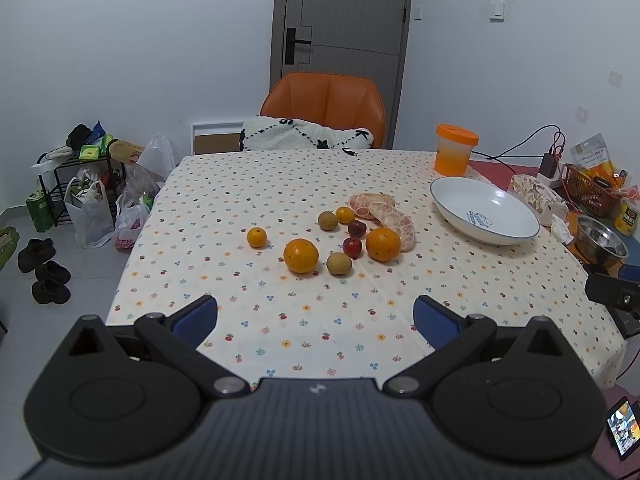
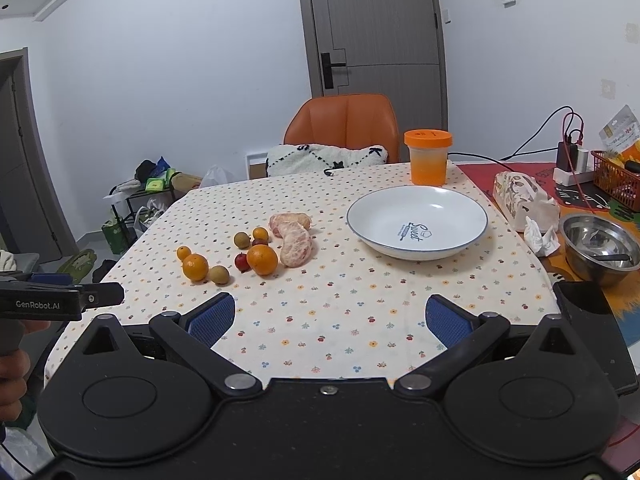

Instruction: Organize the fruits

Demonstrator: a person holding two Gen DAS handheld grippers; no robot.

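Note:
Several fruits lie loose in the middle of the dotted tablecloth: two large oranges [image 1: 301, 255] [image 1: 383, 244], two small oranges [image 1: 256, 237], brownish-green round fruits [image 1: 339, 263], small dark red fruits [image 1: 352, 247] and two peeled pomelo pieces [image 1: 390, 220]. A white plate [image 1: 484, 210] with a blue rim stands empty to their right. In the right wrist view the same fruits [image 2: 262, 260] and white plate [image 2: 416, 222] show. My left gripper [image 1: 316, 318] hangs open above the near table edge, holding nothing. My right gripper [image 2: 330, 318] is open too, a little right of it.
An orange-lidded jar [image 1: 456, 150] stands behind the plate. A tissue pack [image 2: 520, 200], a steel bowl [image 2: 600, 248], a red basket [image 2: 616, 182] and cables crowd the right side. An orange chair [image 1: 324, 108] stands at the far edge. Bags and shoes lie on the floor at left.

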